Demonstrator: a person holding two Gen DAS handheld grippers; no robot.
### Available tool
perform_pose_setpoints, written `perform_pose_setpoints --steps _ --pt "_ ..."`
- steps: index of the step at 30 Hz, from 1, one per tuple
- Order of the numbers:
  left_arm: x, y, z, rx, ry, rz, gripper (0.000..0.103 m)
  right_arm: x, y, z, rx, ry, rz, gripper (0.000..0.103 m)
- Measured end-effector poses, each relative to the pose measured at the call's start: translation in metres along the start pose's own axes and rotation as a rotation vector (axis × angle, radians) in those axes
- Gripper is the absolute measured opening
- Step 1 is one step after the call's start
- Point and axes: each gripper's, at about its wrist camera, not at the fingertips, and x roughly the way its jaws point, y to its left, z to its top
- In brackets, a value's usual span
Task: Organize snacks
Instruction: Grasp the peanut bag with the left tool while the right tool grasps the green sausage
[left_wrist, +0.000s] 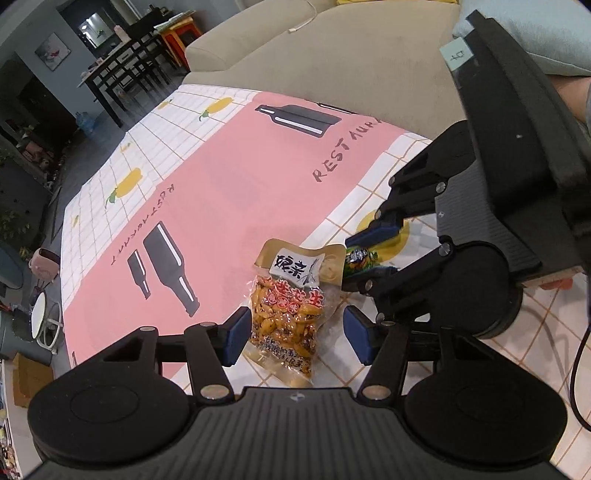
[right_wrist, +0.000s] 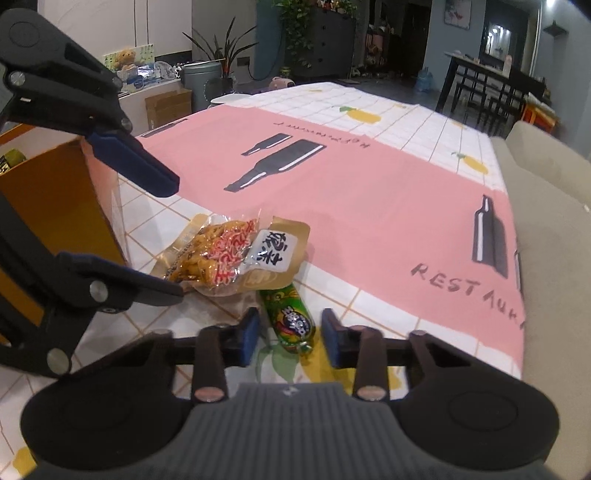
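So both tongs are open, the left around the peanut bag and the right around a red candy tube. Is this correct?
Not quite: the candy tube is green, as the right wrist view shows. The rest holds: left tongs open around the peanut bag, right tongs open around the tube.

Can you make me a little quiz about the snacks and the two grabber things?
1. True or false: the left gripper has its fingers on either side of the clear plastic packet of orange peanuts.
2. Which snack lies between the right gripper's open fingers? A) green sausage-shaped wrapped snack B) a biscuit tin
3. Fill in: the orange cardboard box stands on the ____ tablecloth.

Key: 1 true; 2 A; 3 pink and white.
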Motion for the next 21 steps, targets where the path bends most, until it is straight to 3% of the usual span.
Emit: perform_pose_setpoints --steps 13,18,20,21 --pt "0.031 -0.021 0.015 0.130 0.059 0.062 0.067 -0.018 -0.007 -0.014 0.018 0.029 0.007 0.024" --pt "0.030 -0.021 0.017 0.153 0.049 0.027 0.068 -0.021 -0.011 -0.018 0.027 0.025 0.014 0.024" --pt "0.026 -0.018 0.015 0.151 0.036 -0.012 0.070 -0.022 -0.014 -0.018 0.039 0.024 0.022 0.024" --pt "0.025 -0.016 0.013 0.153 0.034 -0.034 0.078 -0.022 -0.015 -0.019 0.045 0.022 0.025 0.024"
